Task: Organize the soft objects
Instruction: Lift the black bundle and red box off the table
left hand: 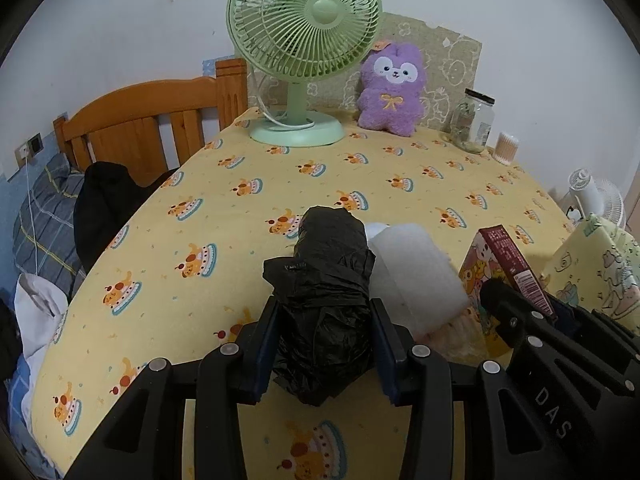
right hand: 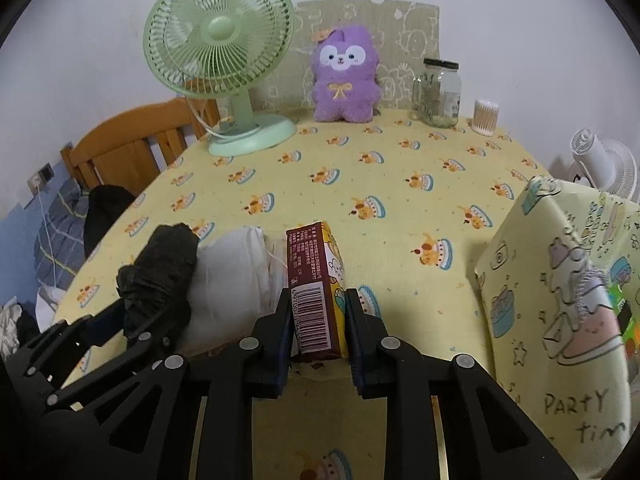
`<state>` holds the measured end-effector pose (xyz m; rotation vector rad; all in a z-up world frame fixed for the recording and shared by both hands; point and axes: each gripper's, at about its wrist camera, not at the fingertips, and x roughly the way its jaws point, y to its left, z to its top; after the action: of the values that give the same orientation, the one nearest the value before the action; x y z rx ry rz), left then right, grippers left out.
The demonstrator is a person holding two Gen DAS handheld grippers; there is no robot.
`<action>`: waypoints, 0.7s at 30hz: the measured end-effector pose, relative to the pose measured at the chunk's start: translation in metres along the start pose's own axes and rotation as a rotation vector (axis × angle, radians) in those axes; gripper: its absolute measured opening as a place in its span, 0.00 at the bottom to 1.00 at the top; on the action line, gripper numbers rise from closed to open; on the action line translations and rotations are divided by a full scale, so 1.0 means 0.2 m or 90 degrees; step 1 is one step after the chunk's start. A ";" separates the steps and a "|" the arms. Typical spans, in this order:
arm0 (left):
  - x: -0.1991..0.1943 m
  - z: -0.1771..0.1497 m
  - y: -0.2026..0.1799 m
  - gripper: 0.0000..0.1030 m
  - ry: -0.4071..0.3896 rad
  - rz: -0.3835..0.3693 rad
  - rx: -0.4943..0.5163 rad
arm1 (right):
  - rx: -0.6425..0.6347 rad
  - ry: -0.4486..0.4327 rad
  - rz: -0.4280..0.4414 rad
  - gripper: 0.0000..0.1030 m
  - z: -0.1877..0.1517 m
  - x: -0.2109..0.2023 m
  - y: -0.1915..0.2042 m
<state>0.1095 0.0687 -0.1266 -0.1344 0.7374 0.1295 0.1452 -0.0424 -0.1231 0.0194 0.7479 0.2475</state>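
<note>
Left wrist view first: your left gripper (left hand: 326,344) is pinching the black plastic-bag roll (left hand: 326,280), pads pressed on its near end, and the roll's long axis runs straight out along the fingers, away from you. Take the white foam roll (left hand: 416,280) as your landmark: the black roll lies touching its left side, and the printed carton (left hand: 506,264) stands just to its right. In the right wrist view, your right gripper (right hand: 318,332) has its jaws pressed onto that carton (right hand: 318,292) at the barcode end; its long axis also points away along the fingers. So each hand already has its own item, and the foam roll sits between them, about equally near to both. Readable writing: "PARTY" on the yellow fabric bin (right hand: 560,300) well right of the foam roll, and "DAS" moulded on the right gripper's body in the left view. The carton's small print is too fine to read.
</note>
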 end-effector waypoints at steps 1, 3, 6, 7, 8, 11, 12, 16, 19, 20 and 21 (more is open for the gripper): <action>-0.01 0.00 0.00 0.42 -0.001 -0.001 0.001 | 0.000 -0.003 0.000 0.26 0.00 -0.01 0.00; -0.03 -0.01 -0.01 0.42 -0.004 -0.004 0.003 | 0.003 -0.011 0.001 0.26 0.00 -0.04 -0.01; -0.06 -0.02 -0.03 0.42 -0.005 -0.011 0.003 | 0.005 -0.022 0.000 0.26 0.00 -0.08 -0.02; -0.07 -0.02 -0.03 0.42 -0.006 -0.012 0.005 | 0.007 -0.024 0.000 0.26 0.00 -0.09 -0.02; -0.08 -0.03 -0.04 0.42 -0.007 -0.014 0.005 | 0.010 -0.026 0.001 0.26 0.00 -0.11 -0.03; -0.11 -0.04 -0.06 0.42 -0.009 -0.023 0.008 | 0.010 -0.031 0.001 0.26 0.00 -0.15 -0.04; -0.12 -0.05 -0.08 0.42 -0.008 -0.026 0.011 | 0.009 -0.033 0.001 0.26 -0.01 -0.16 -0.04; -0.17 -0.07 -0.13 0.42 -0.016 -0.038 0.024 | 0.000 -0.036 0.012 0.26 -0.02 -0.21 -0.04; -0.21 -0.08 -0.16 0.42 -0.018 -0.042 0.028 | -0.003 -0.037 0.017 0.26 -0.04 -0.26 -0.04; -0.22 -0.08 -0.17 0.42 -0.020 -0.045 0.029 | -0.004 -0.040 0.017 0.26 -0.04 -0.28 -0.04; -0.24 -0.09 -0.18 0.42 -0.020 -0.046 0.029 | -0.004 -0.042 0.017 0.26 -0.04 -0.29 -0.04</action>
<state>0.0696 0.0267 -0.1047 -0.1147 0.7023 0.0449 0.1009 -0.0644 -0.0908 0.0309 0.6822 0.2735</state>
